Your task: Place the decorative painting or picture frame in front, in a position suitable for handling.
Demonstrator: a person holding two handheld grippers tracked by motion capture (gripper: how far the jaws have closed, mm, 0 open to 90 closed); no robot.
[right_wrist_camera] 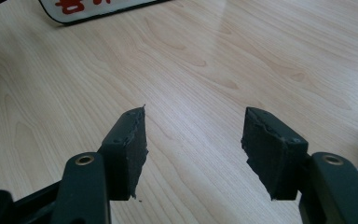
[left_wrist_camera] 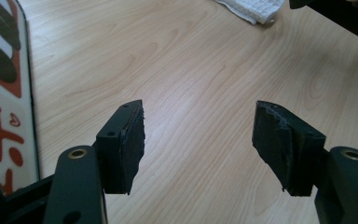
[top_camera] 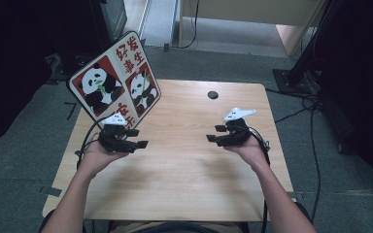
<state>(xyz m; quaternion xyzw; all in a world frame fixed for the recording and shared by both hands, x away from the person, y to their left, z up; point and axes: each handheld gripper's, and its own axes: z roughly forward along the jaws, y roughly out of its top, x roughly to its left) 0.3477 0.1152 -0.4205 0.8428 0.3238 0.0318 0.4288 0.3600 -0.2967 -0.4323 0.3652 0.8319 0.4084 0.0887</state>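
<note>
Left gripper view: white cloth (left_wrist_camera: pixel 254 9) cut off.

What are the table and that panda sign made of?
The table looks like light wood or wood-look laminate: printed-looking grain and a soft sheen. The sign seems a thin rigid board, maybe plastic or coated card, glossy, with a black rim. I can't say for sure which.

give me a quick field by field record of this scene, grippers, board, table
left gripper: open, fingers apart, nothing between them, held over the table
right gripper: open, holds nothing, held over the table
panda board: red and white, two pandas, at the table's far left corner beside the left gripper
table: light wood
white cloth: on the table, seen in the left gripper view
round dark spot: near the far edge
</note>
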